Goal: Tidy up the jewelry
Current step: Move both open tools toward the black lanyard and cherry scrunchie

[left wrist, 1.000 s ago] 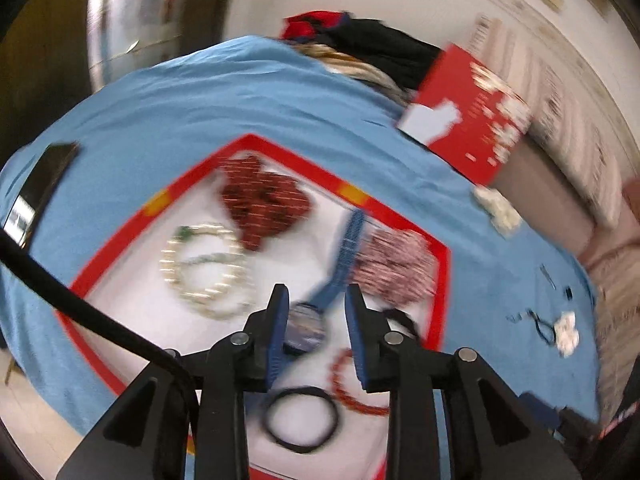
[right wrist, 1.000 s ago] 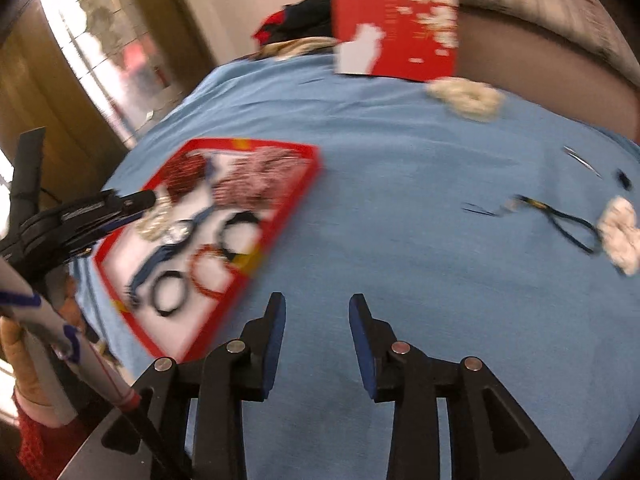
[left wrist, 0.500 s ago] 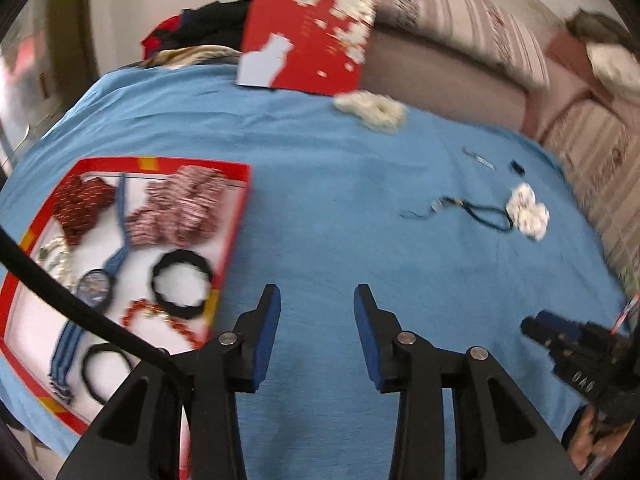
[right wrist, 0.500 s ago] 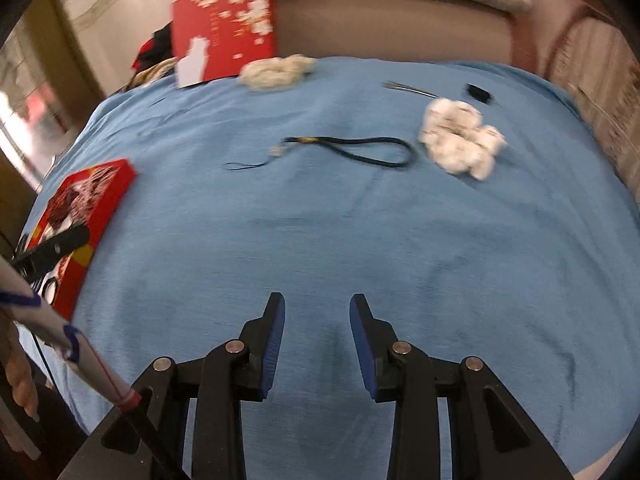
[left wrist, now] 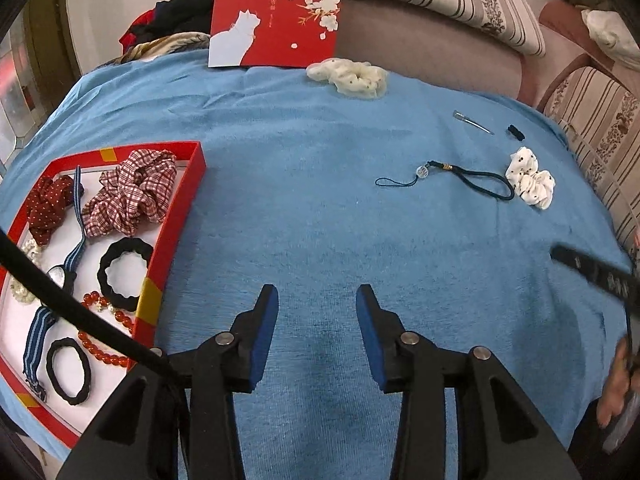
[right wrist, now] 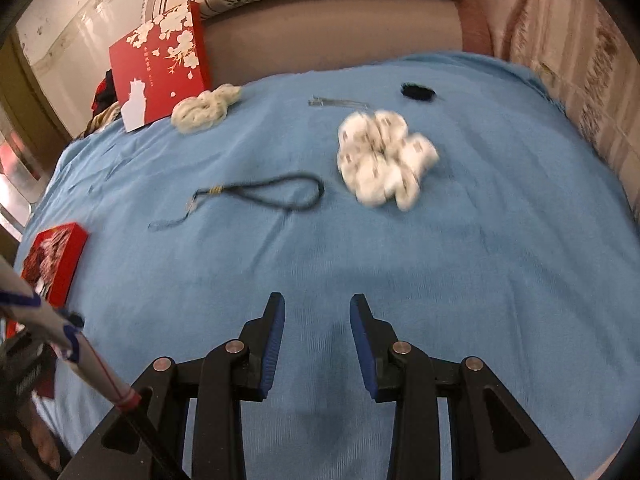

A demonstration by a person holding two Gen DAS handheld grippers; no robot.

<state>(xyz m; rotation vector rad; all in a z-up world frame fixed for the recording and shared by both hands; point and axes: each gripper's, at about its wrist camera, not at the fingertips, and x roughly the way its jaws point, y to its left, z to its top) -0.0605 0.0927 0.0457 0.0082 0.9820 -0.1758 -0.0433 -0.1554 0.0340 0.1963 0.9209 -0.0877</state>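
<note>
Blue cloth-covered surface [right wrist: 460, 260] under both empty tools. Right gripper [right wrist: 317, 316] and left gripper [left wrist: 317, 306]: jaws apart. Next likely: white spotted fabric scrunchie [right wrist: 384, 160], ahead. Approach low, pinch 1 fold, carry to red-rimmed tray [left wrist: 176, 220] at left.

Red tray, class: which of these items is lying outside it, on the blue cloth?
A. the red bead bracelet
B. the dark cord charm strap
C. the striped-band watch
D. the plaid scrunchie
B: the dark cord charm strap lies on the blue cloth well right of the red tray, which holds the other three.
</note>
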